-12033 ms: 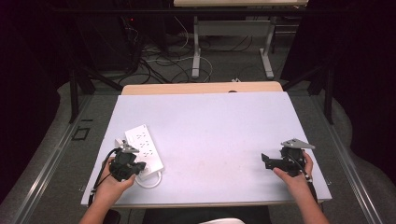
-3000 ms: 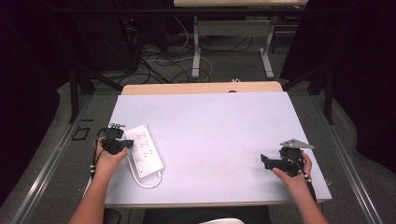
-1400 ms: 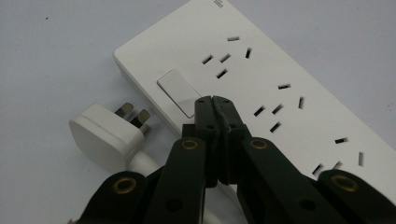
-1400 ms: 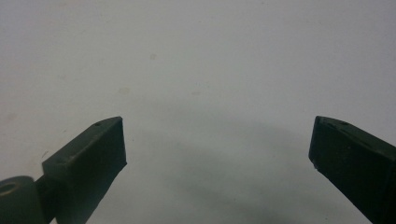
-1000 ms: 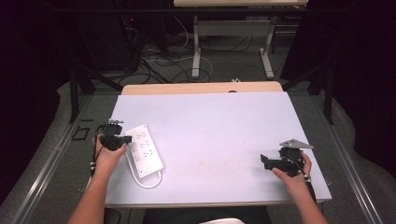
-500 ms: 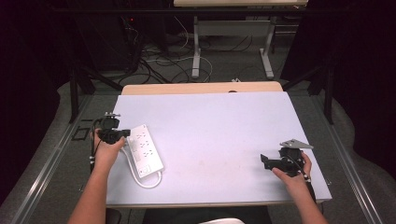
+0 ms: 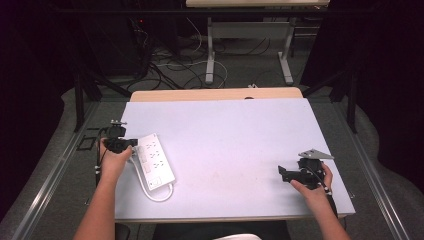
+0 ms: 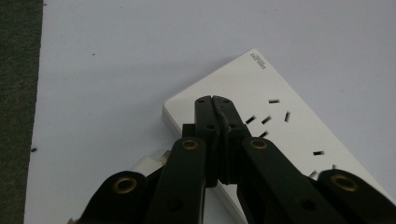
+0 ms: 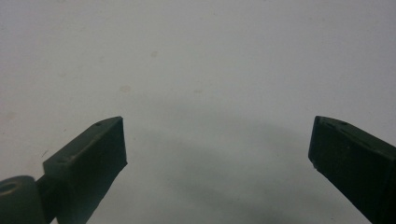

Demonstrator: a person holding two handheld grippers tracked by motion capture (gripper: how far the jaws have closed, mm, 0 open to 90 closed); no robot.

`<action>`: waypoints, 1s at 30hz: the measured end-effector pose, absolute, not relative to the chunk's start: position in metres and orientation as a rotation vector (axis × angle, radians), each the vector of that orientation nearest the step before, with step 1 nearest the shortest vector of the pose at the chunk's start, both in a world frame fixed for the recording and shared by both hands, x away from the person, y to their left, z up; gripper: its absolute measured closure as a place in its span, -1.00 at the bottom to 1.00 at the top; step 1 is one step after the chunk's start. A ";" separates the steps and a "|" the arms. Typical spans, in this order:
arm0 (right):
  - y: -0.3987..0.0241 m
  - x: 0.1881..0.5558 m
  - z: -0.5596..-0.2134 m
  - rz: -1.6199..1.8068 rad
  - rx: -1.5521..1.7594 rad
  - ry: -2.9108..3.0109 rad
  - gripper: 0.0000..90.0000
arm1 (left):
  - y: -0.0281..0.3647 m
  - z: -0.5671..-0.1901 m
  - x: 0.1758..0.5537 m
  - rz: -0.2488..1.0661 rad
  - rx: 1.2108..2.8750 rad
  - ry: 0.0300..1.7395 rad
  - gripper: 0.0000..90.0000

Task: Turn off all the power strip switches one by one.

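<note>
A white power strip [image 7: 156,161] lies flat at the table's left, its sockets facing up and its white cable [image 7: 159,194] looping at the near end. My left gripper [image 7: 132,143] hovers at the strip's far left corner, jaws shut together with nothing between them. In the left gripper view the closed tips [image 8: 212,99] sit over the strip's end [image 8: 289,126], near a white plug piece [image 8: 149,164]. My right gripper [image 7: 281,172] rests low at the table's near right, pointing left. Its jaws [image 9: 217,140] stand wide open over bare tabletop.
The pale table [image 7: 240,130] spreads between the two hands. A wooden strip [image 7: 215,95] borders its far edge. Behind it, table legs and tangled cables [image 7: 200,65] lie on the floor. A dark metal frame [image 7: 80,95] stands to the left.
My left gripper has drifted slightly toward the far side, beside the strip's far left corner, staying shut. The right gripper has not moved.
</note>
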State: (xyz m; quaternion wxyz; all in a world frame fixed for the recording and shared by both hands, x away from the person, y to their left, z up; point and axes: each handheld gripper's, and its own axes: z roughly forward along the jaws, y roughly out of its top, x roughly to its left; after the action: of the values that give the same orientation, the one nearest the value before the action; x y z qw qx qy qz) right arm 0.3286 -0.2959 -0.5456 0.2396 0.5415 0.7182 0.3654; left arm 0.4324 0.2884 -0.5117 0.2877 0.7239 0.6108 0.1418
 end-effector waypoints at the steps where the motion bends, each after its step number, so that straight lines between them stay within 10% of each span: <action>1: -0.296 0.328 -0.546 1.001 1.487 1.965 -0.92 | 0.288 -0.512 0.433 0.378 1.939 1.629 1.00; 30: -0.297 0.329 -0.546 1.001 1.484 1.966 -0.92 | 0.284 -0.521 0.434 0.401 1.965 1.638 0.99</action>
State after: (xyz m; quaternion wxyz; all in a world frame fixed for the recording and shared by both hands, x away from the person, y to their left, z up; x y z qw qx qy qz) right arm 0.3287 -0.2967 -0.5457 0.2389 0.5420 0.7179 0.3657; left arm 0.4340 0.2837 -0.5210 0.2729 0.7301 0.6086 0.1489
